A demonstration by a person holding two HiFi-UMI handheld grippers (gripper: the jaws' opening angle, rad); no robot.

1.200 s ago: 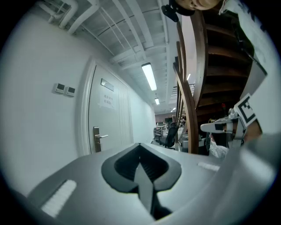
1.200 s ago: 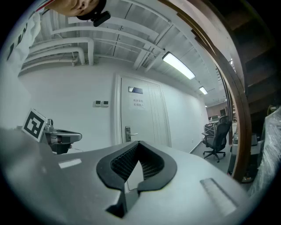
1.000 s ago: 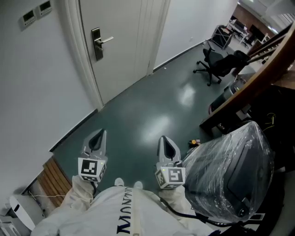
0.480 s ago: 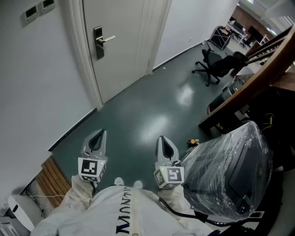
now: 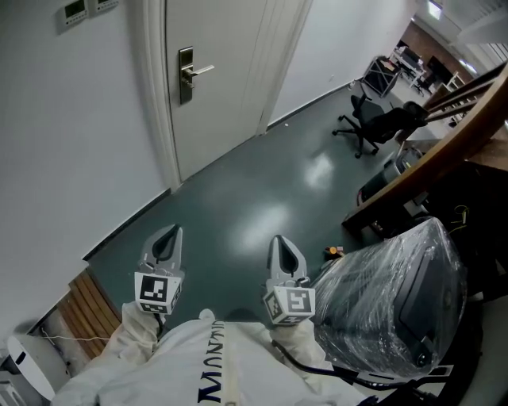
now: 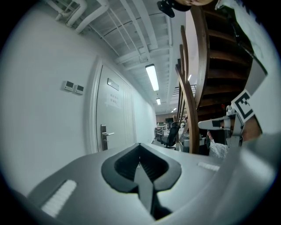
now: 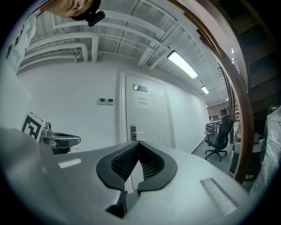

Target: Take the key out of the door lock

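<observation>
A white door [image 5: 230, 71] stands shut at the far side of the dark green floor. Its metal lock plate [image 5: 186, 75] carries a lever handle [image 5: 202, 70]. The key is too small to make out in any view. My left gripper [image 5: 169, 231] and right gripper [image 5: 279, 241] are held level side by side, far short of the door, both shut and empty. In the left gripper view the lock plate [image 6: 104, 137] shows small beyond the shut left gripper [image 6: 139, 145]. In the right gripper view the lock plate [image 7: 133, 132] sits just above the shut right gripper [image 7: 138, 143].
A black office chair [image 5: 371, 119] stands at the back right. A plastic-wrapped bulky object [image 5: 393, 293] lies close on my right under a wooden stair rail [image 5: 444, 131]. Wooden slats [image 5: 89, 308] lie at the lower left. Two wall panels [image 5: 76, 10] hang left of the door.
In the head view the door and its lock plate have slid right and slightly down. Both grippers keep their spots in the picture, still shut.
</observation>
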